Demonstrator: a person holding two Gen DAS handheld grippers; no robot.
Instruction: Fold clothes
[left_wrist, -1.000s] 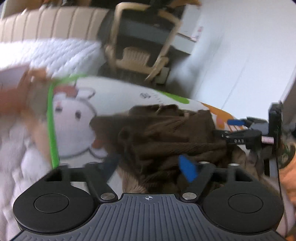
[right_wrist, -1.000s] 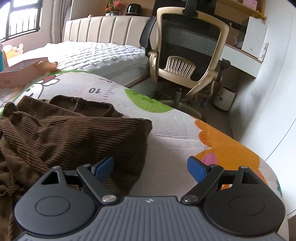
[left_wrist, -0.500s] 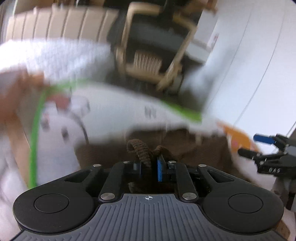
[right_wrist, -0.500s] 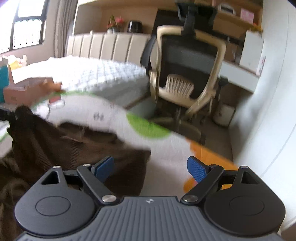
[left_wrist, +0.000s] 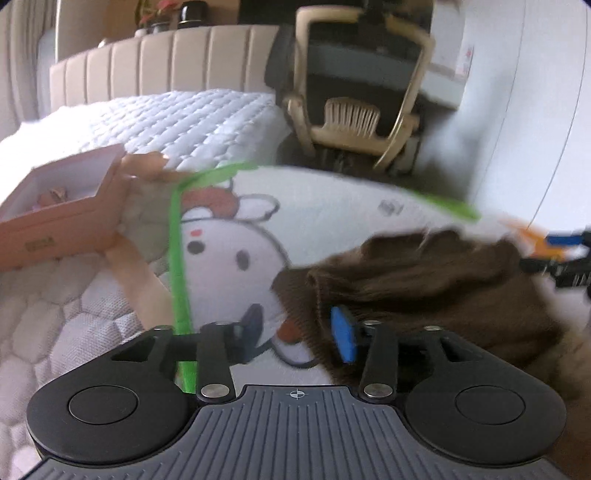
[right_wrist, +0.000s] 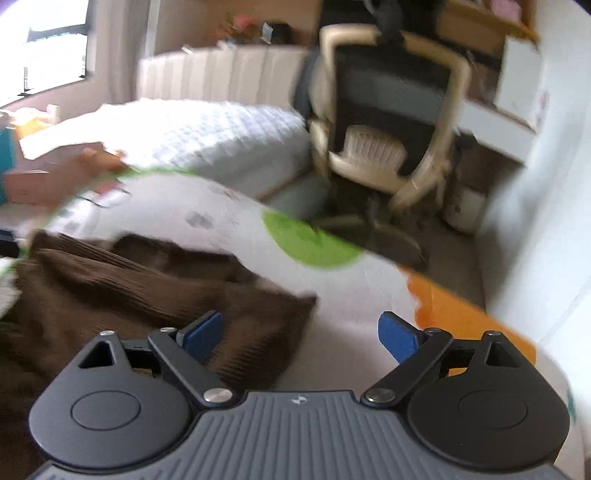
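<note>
Brown garment cut off at left edge; chair motion-blurred.

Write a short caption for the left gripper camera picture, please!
Open left gripper at the edge of a rumpled brown corduroy garment on a cartoon play mat.

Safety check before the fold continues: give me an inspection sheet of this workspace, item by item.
Surface: cartoon-print mat with a green border, spread over a quilted white bed.
Job's things: brown corduroy garment, crumpled on the mat, not folded.
Clutter: open pink box at the mat's far-left corner.
Grippers: left gripper open, right finger against the garment's edge, nothing gripped; right gripper open wide over the garment's corner and the mat.
Cables: nothing seen.
Surroundings: beige office chair beyond the bed, padded headboard, white wall on the right. Both views are motion-blurred.
</note>
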